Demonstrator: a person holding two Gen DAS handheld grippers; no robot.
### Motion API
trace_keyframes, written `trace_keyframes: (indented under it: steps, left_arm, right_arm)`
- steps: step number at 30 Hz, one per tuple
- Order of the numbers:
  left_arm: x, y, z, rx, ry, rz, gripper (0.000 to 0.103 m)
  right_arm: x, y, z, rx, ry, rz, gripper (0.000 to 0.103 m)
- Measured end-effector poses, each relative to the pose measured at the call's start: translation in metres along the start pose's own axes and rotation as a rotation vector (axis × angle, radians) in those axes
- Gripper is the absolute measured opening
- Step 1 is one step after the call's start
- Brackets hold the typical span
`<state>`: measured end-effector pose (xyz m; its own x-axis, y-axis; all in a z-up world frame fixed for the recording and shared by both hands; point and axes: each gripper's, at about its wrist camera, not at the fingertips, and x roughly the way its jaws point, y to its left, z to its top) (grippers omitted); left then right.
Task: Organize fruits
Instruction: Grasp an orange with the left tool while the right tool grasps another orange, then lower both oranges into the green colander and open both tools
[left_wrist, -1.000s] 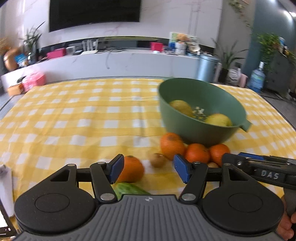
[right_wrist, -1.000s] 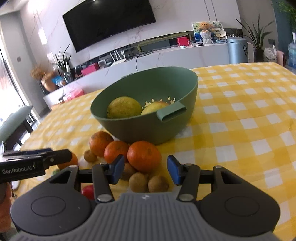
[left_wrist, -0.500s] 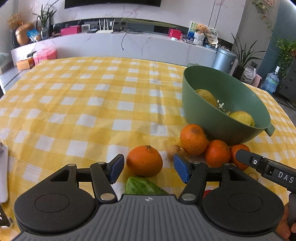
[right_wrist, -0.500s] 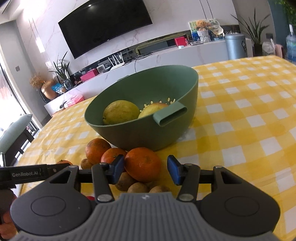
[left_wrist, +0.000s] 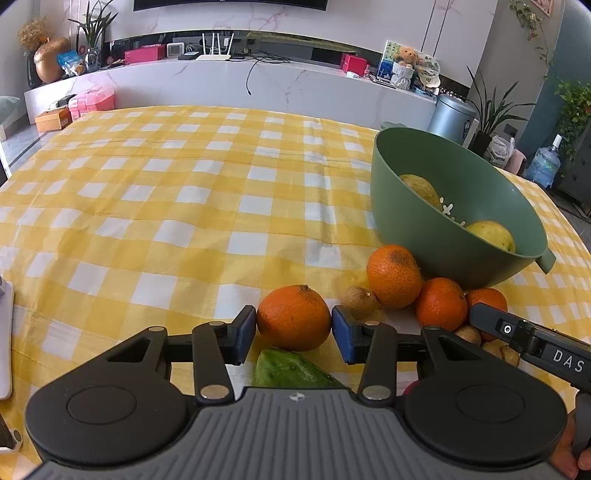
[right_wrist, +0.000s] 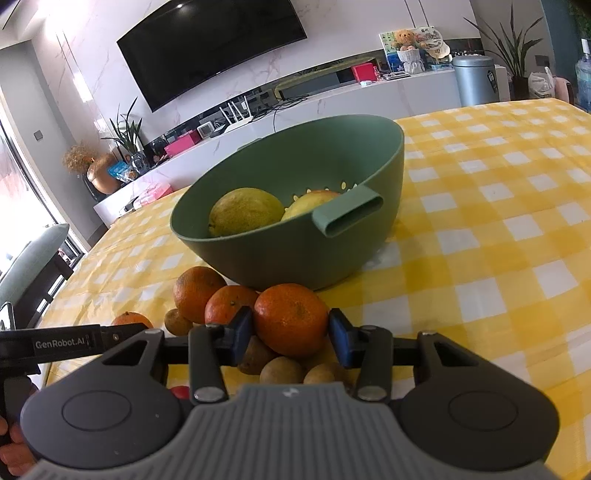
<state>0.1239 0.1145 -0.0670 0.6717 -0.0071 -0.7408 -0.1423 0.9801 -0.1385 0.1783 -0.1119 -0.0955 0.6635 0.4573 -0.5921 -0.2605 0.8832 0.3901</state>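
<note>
Right now each gripper straddles its own tangerine on the surface: left gripper closing on the lone tangerine, right gripper closing on the pile's front tangerine; green colander bowl just beyond.

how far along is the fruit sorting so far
Early. Done: two yellow fruits lie in the green bowl. In hand: the left gripper is closing on one orange, the right gripper on another orange. Left: two more oranges and the small brown fruits on the cloth.

Tablecloth left lies open; bowl blocks right.
</note>
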Motion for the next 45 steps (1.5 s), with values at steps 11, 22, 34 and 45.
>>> trace_keyframes:
  steps: [11, 22, 34, 45]
  left_arm:
    - [-0.021, -0.009, 0.004, 0.035, -0.073, -0.012, 0.050]
    - [-0.051, -0.026, 0.024, 0.053, -0.130, -0.127, 0.050]
    - [-0.042, -0.074, 0.076, 0.177, -0.158, -0.256, 0.050]
    - [0.008, -0.093, 0.098, 0.256, -0.042, -0.311, 0.050]
  right_arm:
    - [-0.014, 0.015, 0.000, -0.094, -0.046, -0.015, 0.041]
    - [-0.052, 0.028, 0.005, -0.178, -0.102, 0.010, 0.040]
    - [-0.069, 0.040, 0.054, -0.306, -0.133, -0.016, 0.040]
    - [-0.028, 0.028, 0.107, -0.428, -0.004, -0.087, 0.040]
